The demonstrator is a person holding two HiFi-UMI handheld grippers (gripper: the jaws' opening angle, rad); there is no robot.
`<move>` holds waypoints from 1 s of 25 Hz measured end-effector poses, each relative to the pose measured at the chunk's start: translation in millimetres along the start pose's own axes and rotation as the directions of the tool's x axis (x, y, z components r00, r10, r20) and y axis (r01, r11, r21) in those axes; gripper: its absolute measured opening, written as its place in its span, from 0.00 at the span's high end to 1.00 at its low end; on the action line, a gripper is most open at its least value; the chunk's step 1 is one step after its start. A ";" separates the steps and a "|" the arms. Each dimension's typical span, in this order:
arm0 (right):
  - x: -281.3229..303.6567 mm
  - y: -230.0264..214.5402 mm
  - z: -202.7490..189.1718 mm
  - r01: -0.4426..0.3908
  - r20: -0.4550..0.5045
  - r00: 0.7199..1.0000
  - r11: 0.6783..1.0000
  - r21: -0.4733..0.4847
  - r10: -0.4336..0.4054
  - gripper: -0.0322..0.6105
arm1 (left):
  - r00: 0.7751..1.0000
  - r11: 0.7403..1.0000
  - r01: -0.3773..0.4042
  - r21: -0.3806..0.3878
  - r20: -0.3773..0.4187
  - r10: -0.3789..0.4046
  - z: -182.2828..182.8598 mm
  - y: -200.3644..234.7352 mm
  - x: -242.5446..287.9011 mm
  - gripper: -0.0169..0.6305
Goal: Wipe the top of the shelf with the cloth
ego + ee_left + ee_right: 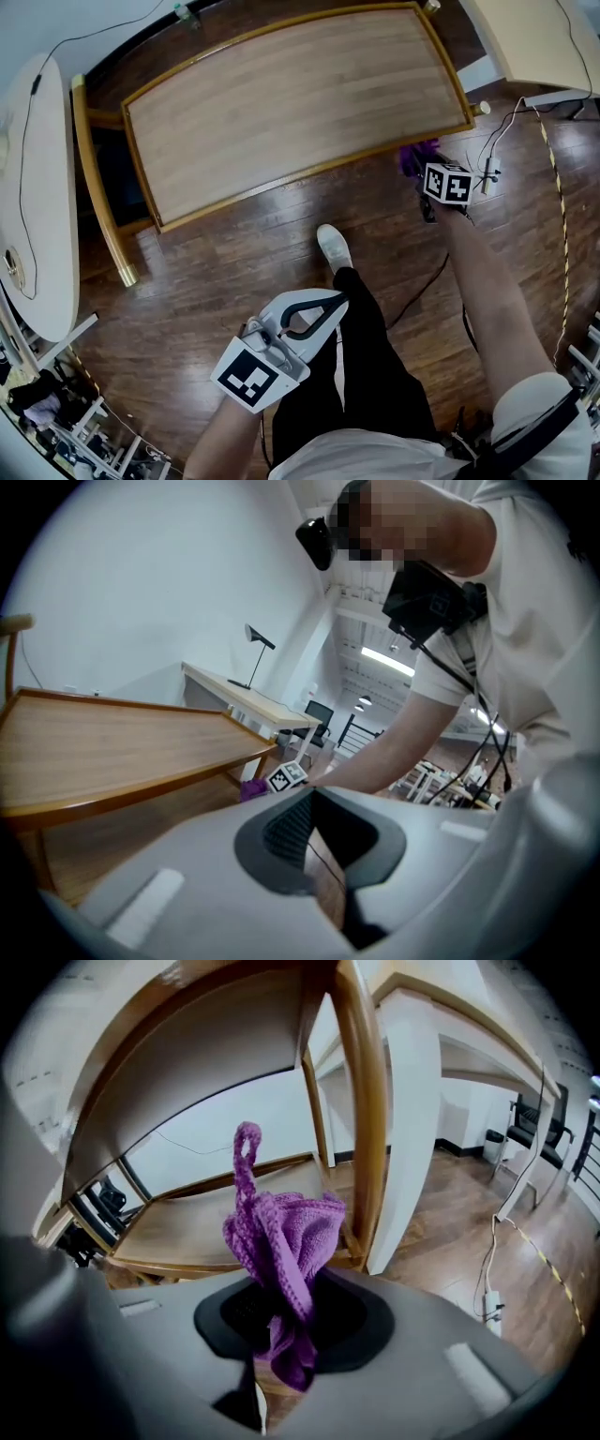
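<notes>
Shelf top [291, 103] looks not yet wiped, your left tongs [323, 855] hang clenched on nothing, and your right tongs [281, 1335] grasp the purple cloth [281, 1232] low beside the shelf's corner, so I judge all wiping remains.

Just before right corner of shelf [281, 103], cloth [281, 1232] in right claw [286, 1330].

Bright, even indoor light; strong fisheye bending at edges.
</notes>
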State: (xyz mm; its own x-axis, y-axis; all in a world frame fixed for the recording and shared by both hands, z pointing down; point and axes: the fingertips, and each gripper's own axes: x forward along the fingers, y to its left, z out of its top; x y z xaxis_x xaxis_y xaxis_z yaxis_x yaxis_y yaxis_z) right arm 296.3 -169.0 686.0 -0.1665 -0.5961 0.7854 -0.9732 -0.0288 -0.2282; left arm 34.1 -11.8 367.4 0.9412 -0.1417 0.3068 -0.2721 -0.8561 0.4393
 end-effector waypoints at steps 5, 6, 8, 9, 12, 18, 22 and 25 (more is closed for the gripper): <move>-6.6 102.0 -13.1 -0.177 0.039 0.983 0.982 -0.073 0.180 0.80 | 0.994 0.994 -0.104 -0.029 0.027 0.105 -6.7 8.9 -33.6 0.95; -8.1 129.2 -20.2 -0.217 0.035 0.975 0.972 -0.091 0.221 0.79 | 0.991 0.991 -0.126 -0.035 0.035 0.128 -8.3 9.4 -43.6 0.95; -8.1 187.7 -37.3 -0.303 0.018 0.951 0.945 -0.124 0.308 0.80 | 0.984 0.984 -0.171 -0.051 0.047 0.174 -13.7 9.4 -64.9 0.95; -6.7 217.9 -46.2 -0.347 0.007 0.936 0.928 -0.138 0.352 0.80 | 0.979 0.979 -0.193 -0.061 0.050 0.196 -17.5 8.9 -75.5 0.95; 1.7 306.3 -68.2 -0.459 -0.021 0.886 0.871 -0.173 0.463 0.79 | 0.964 0.964 -0.256 -0.076 0.053 0.260 -30.6 7.9 -108.4 0.95; 29.8 437.9 -99.3 -0.569 -0.069 0.820 0.794 -0.214 0.569 0.79 | 0.928 0.926 -0.361 -0.109 0.055 0.369 -62.0 9.1 -169.8 0.95; 50.1 494.3 -118.1 -0.600 -0.121 0.797 0.752 -0.273 0.592 0.79 | 0.904 0.901 -0.410 -0.143 0.072 0.422 -77.8 12.5 -195.7 0.95; 62.2 513.2 -127.9 -0.600 -0.159 0.795 0.724 -0.339 0.585 0.80 | 0.904 0.900 -0.408 -0.154 0.067 0.422 -90.5 10.2 -201.3 0.95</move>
State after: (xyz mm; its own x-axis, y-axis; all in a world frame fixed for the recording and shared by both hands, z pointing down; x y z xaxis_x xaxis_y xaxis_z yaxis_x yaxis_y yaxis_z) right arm -233.7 -118.3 691.3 -0.7269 -0.3630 0.5830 -0.6586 0.6092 -0.4418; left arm -176.2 52.9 386.6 0.7496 -0.5224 0.4065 -0.6600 -0.6357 0.4003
